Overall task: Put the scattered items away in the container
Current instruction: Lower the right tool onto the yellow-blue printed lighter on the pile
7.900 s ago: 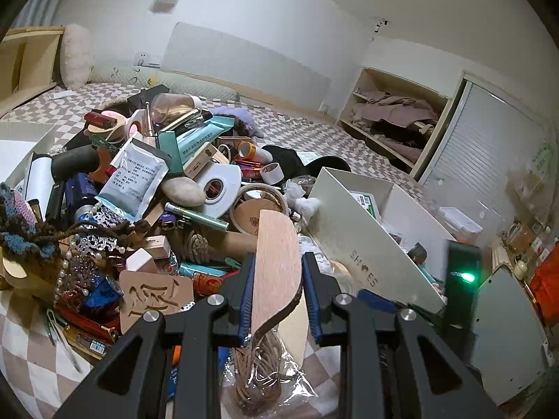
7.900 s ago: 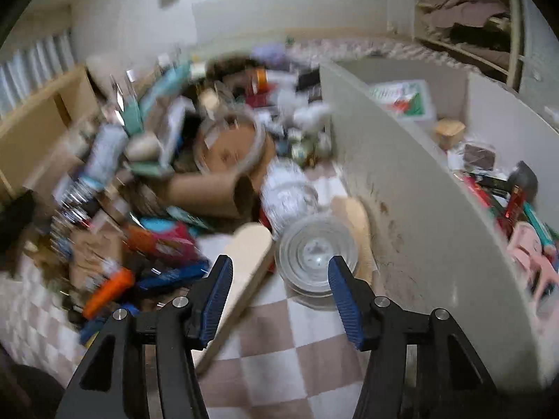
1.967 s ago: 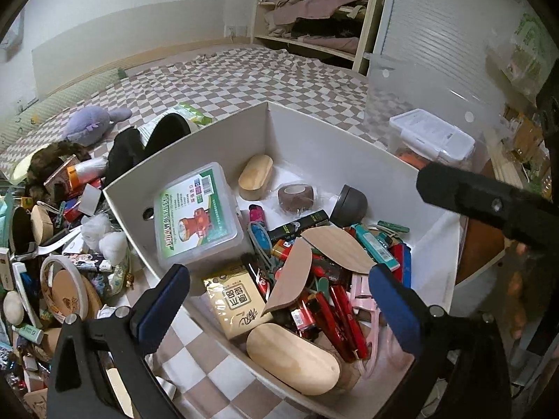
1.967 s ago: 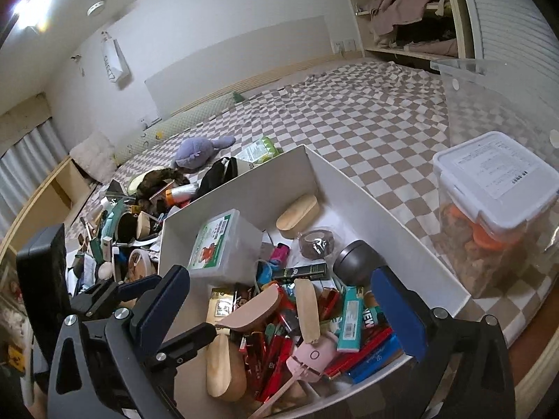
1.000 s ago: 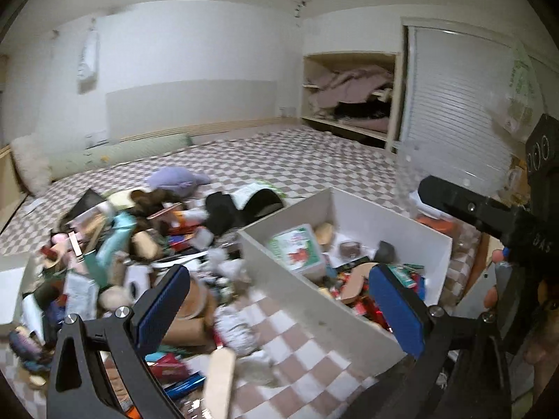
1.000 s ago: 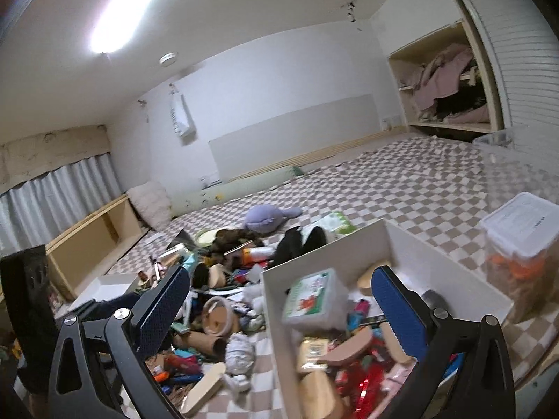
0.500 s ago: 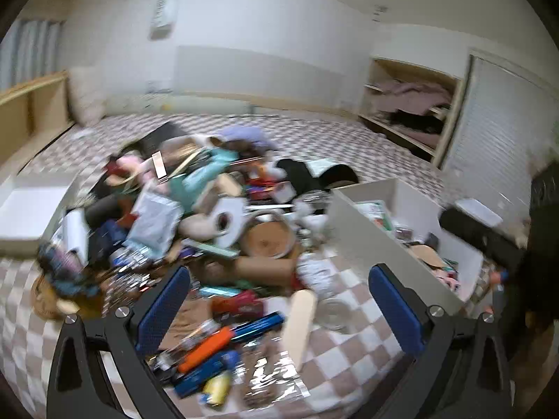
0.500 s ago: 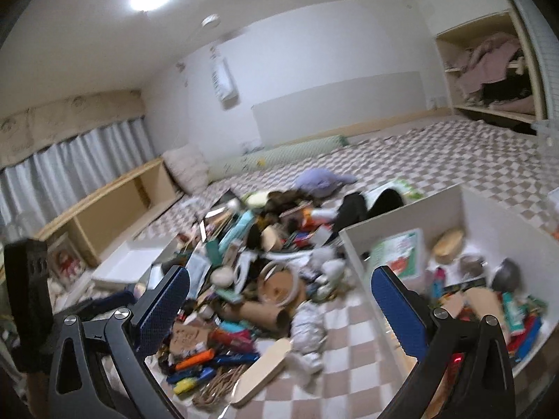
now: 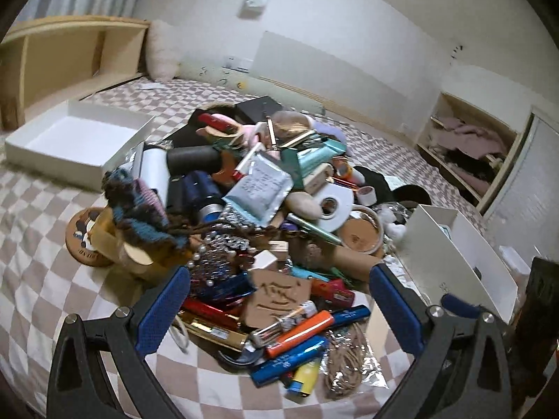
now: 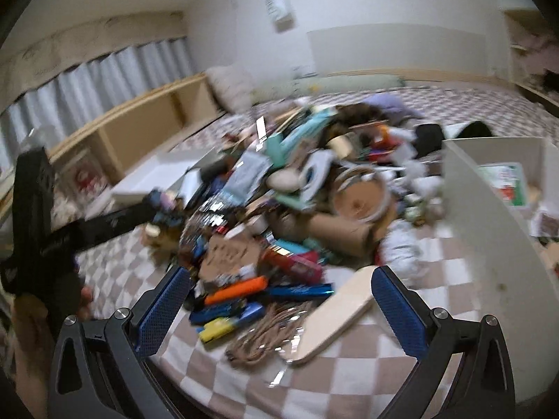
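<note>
On the brown-and-white checkered cloth (image 9: 31, 206) sits a big heap of scattered odds & ends (image 9: 244, 209), w/ the tall white open-top cardboard container (image 9: 454, 262) just to its right, far edge of the pile close against its wall. Left gripper (image 9: 279, 310) hangs above the near edge of the heap, blue-padded jaws spread wide, nothing between them. Below it lie a brown cardboard tag w/ cut-out characters (image 9: 276, 296), an orange marker-like tube (image 9: 300, 331), a dark blue pen-shaped tube (image 9: 290, 359), a small yellow tube (image 9: 305, 377) & a coil of tan rope in clear plastic wrap (image 9: 346, 363). Higher in the pile: silver foil pouch (image 9: 260, 185), white tape roll (image 9: 333, 204), round wooden-faced hoop (image 9: 360, 234). A flat white shallow box lid (image 9: 73, 139) lies apart at far left. Right gripper (image 10: 279, 307) is likewise released, jaws wide apart & empty, over the same near edge; that view is motion-blurred. A pale flat wooden paddle-shaped piece (image 10: 335, 314) lies on the cloth btwn pile & container, just inside the right-hand finger. Inside the container a green-labelled clear plastic box (image 10: 506, 181) shows; rest of contents mostly hidden by the wall. The left device's black body and the hand (image 10: 31, 342) holding it show at the left edge of the right view.
</note>
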Demonstrator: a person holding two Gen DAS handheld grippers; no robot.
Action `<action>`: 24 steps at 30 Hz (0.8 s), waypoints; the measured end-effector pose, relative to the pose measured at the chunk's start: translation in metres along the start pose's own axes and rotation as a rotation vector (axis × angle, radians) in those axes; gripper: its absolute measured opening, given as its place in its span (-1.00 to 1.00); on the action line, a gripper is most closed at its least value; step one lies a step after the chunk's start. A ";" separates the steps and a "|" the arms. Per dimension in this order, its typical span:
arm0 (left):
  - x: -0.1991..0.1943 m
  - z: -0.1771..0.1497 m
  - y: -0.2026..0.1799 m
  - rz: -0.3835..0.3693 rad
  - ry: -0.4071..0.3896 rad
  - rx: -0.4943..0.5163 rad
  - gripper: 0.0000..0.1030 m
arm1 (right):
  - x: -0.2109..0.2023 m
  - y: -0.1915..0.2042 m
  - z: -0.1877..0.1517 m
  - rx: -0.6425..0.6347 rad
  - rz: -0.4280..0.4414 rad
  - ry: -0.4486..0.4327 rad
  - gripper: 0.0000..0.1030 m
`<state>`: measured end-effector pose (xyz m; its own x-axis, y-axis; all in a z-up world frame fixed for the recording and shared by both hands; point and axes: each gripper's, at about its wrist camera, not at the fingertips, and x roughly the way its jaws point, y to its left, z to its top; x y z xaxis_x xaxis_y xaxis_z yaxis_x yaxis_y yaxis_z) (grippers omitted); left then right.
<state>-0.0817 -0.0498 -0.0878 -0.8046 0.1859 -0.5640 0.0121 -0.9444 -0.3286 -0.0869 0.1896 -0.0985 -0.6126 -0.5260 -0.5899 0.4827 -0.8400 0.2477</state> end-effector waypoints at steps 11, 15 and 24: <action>0.006 -0.011 0.038 -0.022 0.016 -0.105 1.00 | 0.061 0.053 -0.024 -0.317 0.200 0.212 1.00; 0.007 -0.013 0.042 -0.060 0.024 -0.131 1.00 | 0.079 0.058 -0.031 -0.337 0.255 0.266 1.00; 0.022 -0.017 0.042 -0.059 0.069 -0.133 1.00 | 0.118 0.051 -0.032 -0.334 0.277 0.365 0.98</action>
<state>-0.0886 -0.0806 -0.1269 -0.7637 0.2620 -0.5899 0.0485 -0.8880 -0.4572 -0.1146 0.0893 -0.1806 -0.2070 -0.5907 -0.7799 0.8028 -0.5581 0.2097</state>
